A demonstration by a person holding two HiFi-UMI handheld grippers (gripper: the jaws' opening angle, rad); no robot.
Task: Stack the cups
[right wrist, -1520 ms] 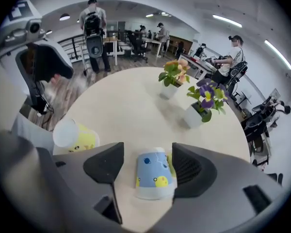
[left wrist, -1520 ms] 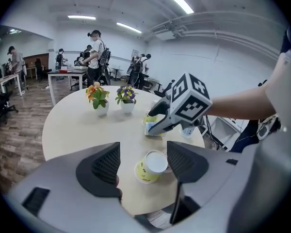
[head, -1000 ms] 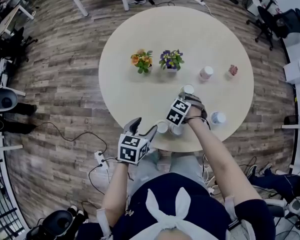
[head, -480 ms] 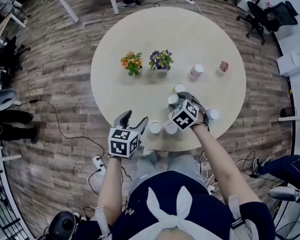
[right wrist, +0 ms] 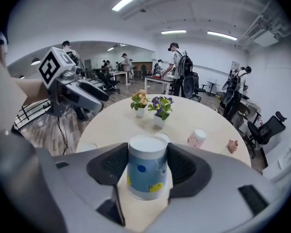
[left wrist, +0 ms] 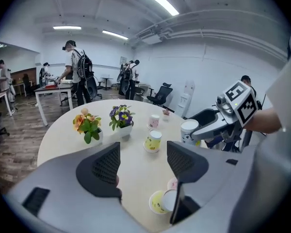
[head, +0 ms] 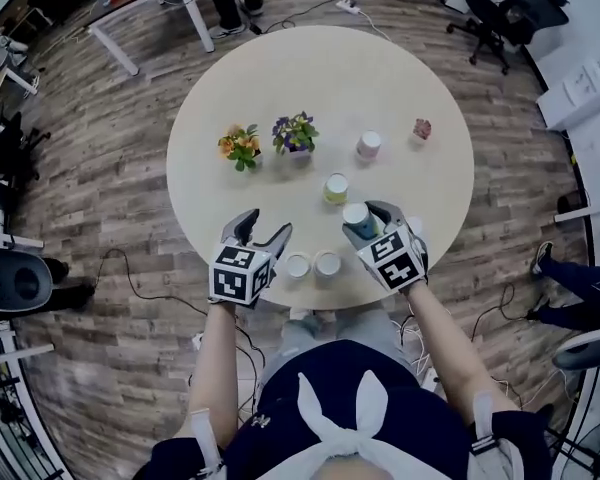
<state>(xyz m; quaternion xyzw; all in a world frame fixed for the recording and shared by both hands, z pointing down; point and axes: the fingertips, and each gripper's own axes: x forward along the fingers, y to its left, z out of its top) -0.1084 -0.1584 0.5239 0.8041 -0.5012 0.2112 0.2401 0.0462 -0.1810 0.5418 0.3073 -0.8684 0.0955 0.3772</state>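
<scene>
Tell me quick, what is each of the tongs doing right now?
Left tongs: open, nothing between them.
Right tongs: closed on the blue cup.

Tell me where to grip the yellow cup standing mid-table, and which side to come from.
Grip the yellow cup across its side wall about halfway up, one jaw on each side, coming from the near edge of the table. It stands on end with bare table left and right; the purple flowers and pink cup stand behind it.
</scene>
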